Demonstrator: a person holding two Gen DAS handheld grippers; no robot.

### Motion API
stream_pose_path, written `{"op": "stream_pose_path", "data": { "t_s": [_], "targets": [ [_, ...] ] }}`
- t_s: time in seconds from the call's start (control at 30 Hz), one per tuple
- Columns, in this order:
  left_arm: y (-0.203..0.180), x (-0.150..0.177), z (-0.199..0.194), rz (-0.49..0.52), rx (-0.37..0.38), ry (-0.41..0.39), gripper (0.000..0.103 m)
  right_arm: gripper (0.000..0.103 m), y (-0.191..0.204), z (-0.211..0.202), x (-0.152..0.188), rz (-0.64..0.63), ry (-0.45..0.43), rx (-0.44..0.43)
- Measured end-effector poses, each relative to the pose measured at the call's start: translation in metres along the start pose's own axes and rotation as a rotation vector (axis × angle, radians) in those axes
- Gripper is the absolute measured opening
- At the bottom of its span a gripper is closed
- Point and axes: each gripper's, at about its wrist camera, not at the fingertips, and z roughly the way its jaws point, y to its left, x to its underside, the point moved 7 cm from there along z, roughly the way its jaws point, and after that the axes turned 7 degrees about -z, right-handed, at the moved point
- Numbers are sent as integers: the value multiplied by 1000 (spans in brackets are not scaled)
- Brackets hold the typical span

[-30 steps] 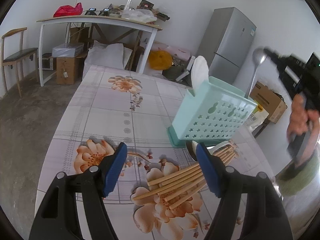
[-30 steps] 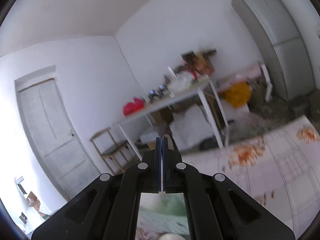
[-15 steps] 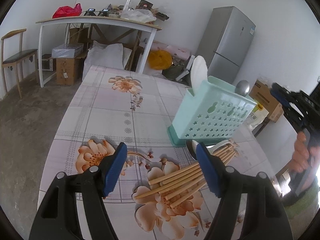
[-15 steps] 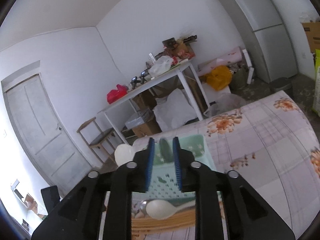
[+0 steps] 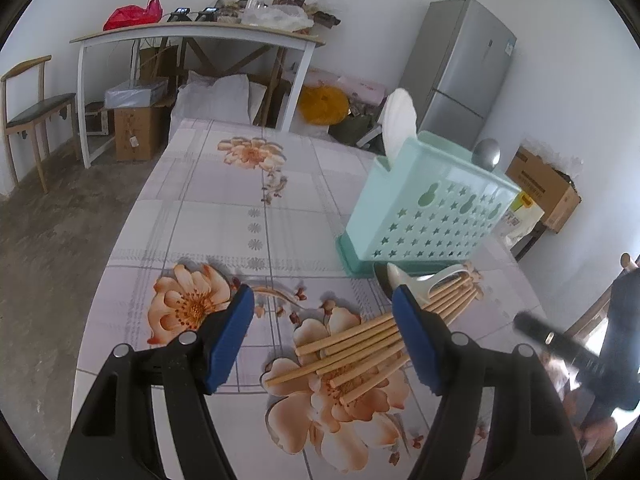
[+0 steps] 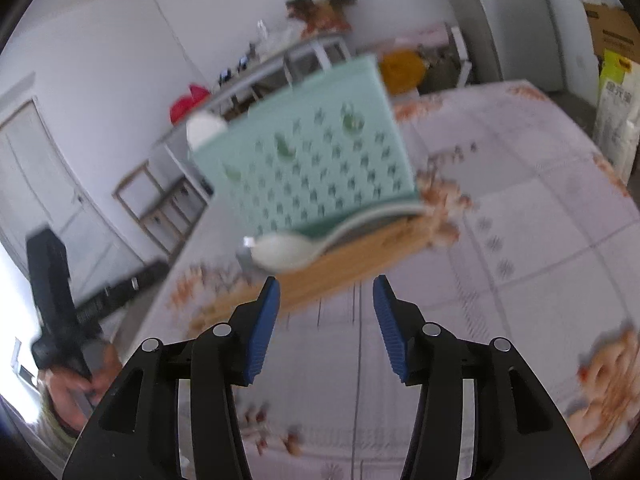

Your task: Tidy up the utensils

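Note:
A teal perforated utensil holder (image 5: 432, 208) (image 6: 312, 160) stands on the flowered table. In it stand a white spoon (image 5: 398, 120) and a metal spoon (image 5: 487, 152). Several bamboo chopsticks (image 5: 360, 344) (image 6: 344, 272) lie in a loose bundle before the holder, with another white spoon (image 5: 424, 276) (image 6: 288, 250) beside them. My left gripper (image 5: 324, 320) hangs open over the chopsticks' near ends, touching nothing. My right gripper (image 6: 326, 300) points down at the chopsticks and the lying spoon; its jaws are opening with nothing between them.
A white desk (image 5: 192, 32) piled with clutter, a wooden chair (image 5: 28, 108), cardboard boxes (image 5: 134, 132) and a grey fridge (image 5: 460, 68) stand beyond the table. The table's right edge (image 5: 520, 280) runs close behind the holder. A white bag (image 6: 616, 120) stands on the floor.
My right gripper held the metal spoon high, let it go into the holder, then came down toward the table with its jaws spreading. My left gripper stayed still.

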Motion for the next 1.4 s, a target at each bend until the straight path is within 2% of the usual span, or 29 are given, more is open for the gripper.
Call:
{"op": "stream_pose_path", "data": {
  "t_s": [0.3, 0.5, 0.93, 1.2, 1.4],
  "targets": [
    [10, 4, 1, -24, -36, 23, 69, 53, 23, 4, 7, -106, 19, 29],
    [15, 5, -1, -43, -41, 26, 69, 54, 24, 6, 13, -120, 32, 44],
    [2, -2, 6, -89, 50, 28, 68, 54, 25, 9, 19, -136, 46, 57],
    [-13, -11, 24, -101, 129, 62, 51, 54, 24, 12, 20, -143, 57, 60],
    [-23, -9, 55, -125, 179, 159, 42, 54, 20, 15, 20, -140, 64, 60]
  ]
}}
